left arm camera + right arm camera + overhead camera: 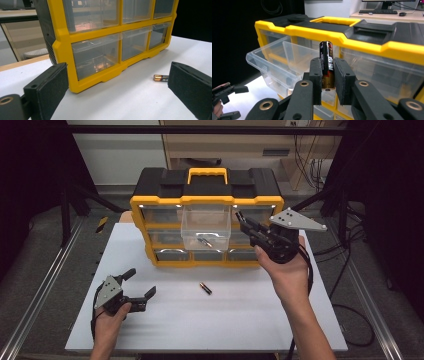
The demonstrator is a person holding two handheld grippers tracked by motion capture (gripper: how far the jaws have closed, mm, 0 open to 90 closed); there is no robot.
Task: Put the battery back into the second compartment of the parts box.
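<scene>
A battery (327,65) is pinched upright by the right gripper (327,77), at three o'clock of the pulled-out drawer (205,226), for dropping in; the left gripper (134,285) is held spread.

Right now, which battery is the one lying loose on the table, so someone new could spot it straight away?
Find the yellow and black drawer cabinet at the back of the white table. In front of its bottom drawers lies one small battery, black and copper. Unlike the others, it sits bare on the tabletop, not in the pulled-out drawer or a gripper.

Yellow-and-black organiser (206,200), clear drawer (206,227), black-and-gold battery (327,65), white table (210,315), black claw (136,289)
</scene>
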